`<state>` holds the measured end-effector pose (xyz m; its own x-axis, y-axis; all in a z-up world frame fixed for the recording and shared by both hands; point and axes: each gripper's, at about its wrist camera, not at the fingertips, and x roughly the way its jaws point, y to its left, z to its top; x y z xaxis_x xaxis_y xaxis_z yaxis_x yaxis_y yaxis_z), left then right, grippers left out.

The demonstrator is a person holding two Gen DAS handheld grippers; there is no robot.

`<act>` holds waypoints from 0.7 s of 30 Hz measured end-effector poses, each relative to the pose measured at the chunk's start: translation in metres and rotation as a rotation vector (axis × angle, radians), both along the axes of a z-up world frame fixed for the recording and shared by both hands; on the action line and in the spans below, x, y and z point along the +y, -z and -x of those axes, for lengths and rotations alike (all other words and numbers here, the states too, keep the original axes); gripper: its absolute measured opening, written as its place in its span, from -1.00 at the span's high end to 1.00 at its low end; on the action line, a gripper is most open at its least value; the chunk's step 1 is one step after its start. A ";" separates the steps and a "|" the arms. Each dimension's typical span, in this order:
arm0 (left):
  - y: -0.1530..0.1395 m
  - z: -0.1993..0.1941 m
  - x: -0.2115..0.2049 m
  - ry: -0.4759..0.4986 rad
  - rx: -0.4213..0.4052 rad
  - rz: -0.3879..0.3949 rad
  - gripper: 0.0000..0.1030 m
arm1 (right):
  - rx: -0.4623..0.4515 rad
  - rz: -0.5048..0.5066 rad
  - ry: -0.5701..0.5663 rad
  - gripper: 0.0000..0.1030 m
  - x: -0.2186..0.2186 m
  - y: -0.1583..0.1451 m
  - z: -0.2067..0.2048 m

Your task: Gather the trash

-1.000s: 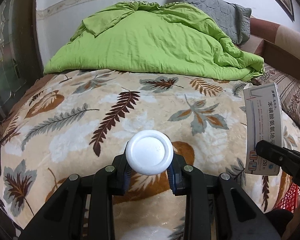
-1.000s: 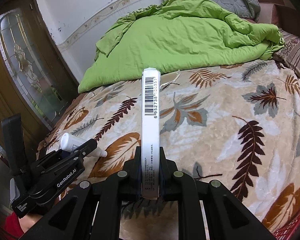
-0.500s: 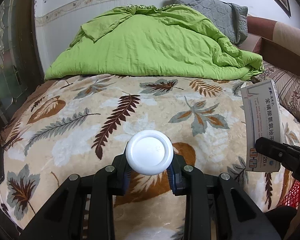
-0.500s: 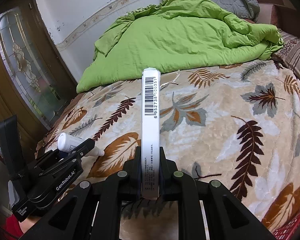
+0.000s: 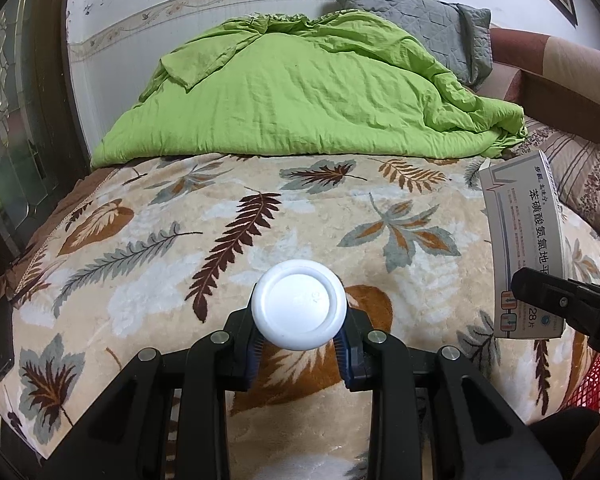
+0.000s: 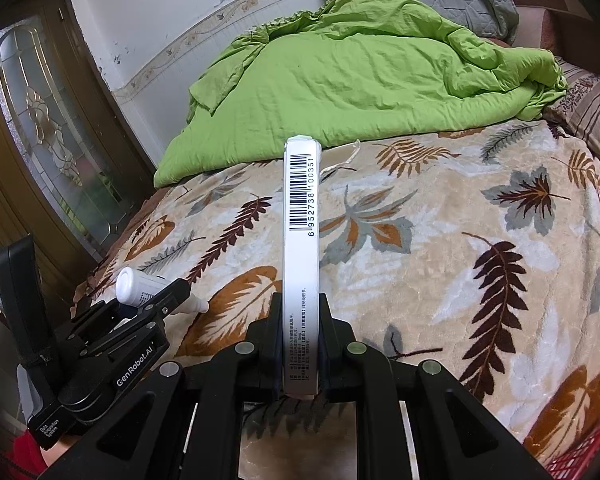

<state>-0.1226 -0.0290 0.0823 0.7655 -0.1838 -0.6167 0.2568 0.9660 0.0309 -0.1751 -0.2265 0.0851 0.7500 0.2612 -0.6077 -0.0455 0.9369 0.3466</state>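
Left claw [image 5: 299,350] hides white bottle's [image 5: 299,306] body.

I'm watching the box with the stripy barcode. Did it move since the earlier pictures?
No. The medicine box stays clamped in the right hand-held gripper, its top just below the green quilt edge as before.

A duvet [image 5: 300,92] is heaped at the far end of the bed [image 5: 140,288], with a pillow [image 5: 416,12] behind it and a door [image 6: 52,140] left of the bed.
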 end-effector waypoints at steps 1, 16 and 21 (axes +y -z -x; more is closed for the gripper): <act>0.000 0.000 0.000 0.000 0.000 0.000 0.44 | 0.000 0.000 -0.001 0.71 0.000 0.000 0.000; -0.002 0.001 -0.001 0.003 -0.008 -0.004 0.44 | -0.001 -0.001 -0.001 0.71 -0.001 0.000 0.000; -0.003 0.001 -0.002 0.005 -0.012 -0.005 0.44 | -0.001 -0.001 -0.002 0.71 -0.001 0.000 0.000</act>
